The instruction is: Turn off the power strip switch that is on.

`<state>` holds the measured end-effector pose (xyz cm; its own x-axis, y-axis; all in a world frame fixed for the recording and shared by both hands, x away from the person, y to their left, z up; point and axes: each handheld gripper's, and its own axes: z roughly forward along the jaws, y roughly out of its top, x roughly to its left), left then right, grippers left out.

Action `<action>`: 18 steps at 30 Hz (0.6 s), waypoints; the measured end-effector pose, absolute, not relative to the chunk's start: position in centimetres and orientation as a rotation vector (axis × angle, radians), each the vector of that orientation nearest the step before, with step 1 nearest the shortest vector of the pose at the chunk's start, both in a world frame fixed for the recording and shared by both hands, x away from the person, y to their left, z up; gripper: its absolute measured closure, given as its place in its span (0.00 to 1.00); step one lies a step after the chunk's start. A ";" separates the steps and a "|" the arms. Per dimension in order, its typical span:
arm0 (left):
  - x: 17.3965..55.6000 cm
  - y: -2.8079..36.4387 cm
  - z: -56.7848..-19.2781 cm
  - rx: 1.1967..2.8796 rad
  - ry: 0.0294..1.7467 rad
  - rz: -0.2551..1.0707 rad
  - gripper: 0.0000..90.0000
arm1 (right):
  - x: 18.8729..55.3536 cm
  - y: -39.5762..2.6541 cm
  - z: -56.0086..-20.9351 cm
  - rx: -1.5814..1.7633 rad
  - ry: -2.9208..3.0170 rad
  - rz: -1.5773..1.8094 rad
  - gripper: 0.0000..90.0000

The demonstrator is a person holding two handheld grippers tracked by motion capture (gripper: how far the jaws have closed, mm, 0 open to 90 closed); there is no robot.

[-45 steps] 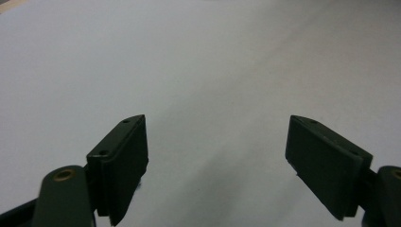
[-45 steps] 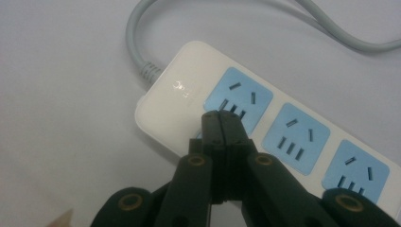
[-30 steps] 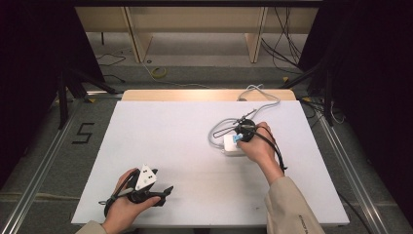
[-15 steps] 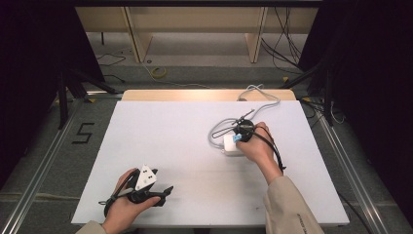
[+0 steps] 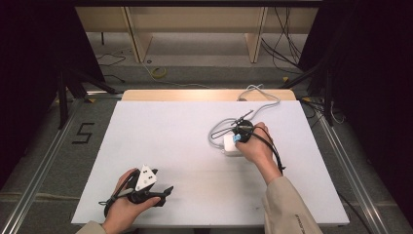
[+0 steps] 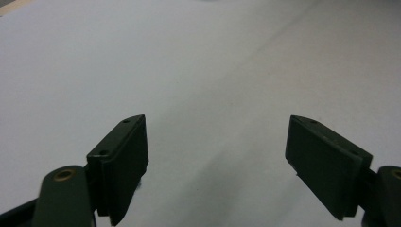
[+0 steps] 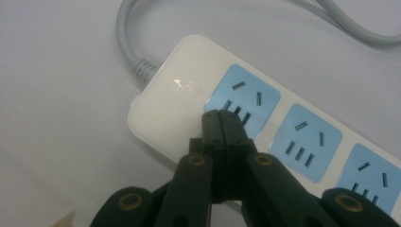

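Right gripper view: white power strip (image 7: 265,118) lies flat on the table (image 7: 56,71), blue socket panels in a row running off toward 4 o'clock, grey cord (image 7: 130,35) leaving its end at 11 o'clock. The right gripper (image 7: 221,124) is clenched, jaws pressed together with nothing between them, tips resting at the edge of the first blue socket (image 7: 243,101), by the blank white end of the strip.

Judgement: the step looks like a press or nudge on the strip's end with closed tips. To do it well, keep the jaws clamped, bear straight down rather than sideways so the strip does not slide, and stay clear of the socket slots.

High view: power strip (image 5: 229,144) sits right of table centre, its cord (image 5: 265,103) looping off toward 12 o'clock over the far edge. Right hand (image 5: 256,146) arches over it, wrist raised, gripper tipped down toward 10 o'clock.

Left hand (image 5: 127,204) rests near the table's front edge at 7 o'clock. Left gripper (image 6: 215,156) released, jaws wide apart over bare tabletop, holding nothing.
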<state>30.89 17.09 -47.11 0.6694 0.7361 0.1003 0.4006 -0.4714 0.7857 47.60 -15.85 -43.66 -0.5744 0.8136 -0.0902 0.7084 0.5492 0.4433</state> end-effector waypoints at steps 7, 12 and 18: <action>30.9 17.0 -47.1 2.119 0.872 0.556 0.24 | 47.6 -15.7 -43.7 1.258 2.501 0.511 1.00; 30.9 17.0 -47.1 2.120 0.871 0.557 0.24 | 47.6 -15.6 -43.8 1.262 2.497 0.503 1.00; 30.9 17.0 -47.1 2.122 0.870 0.558 0.24 | 47.5 -15.6 -43.8 1.265 2.488 0.508 1.00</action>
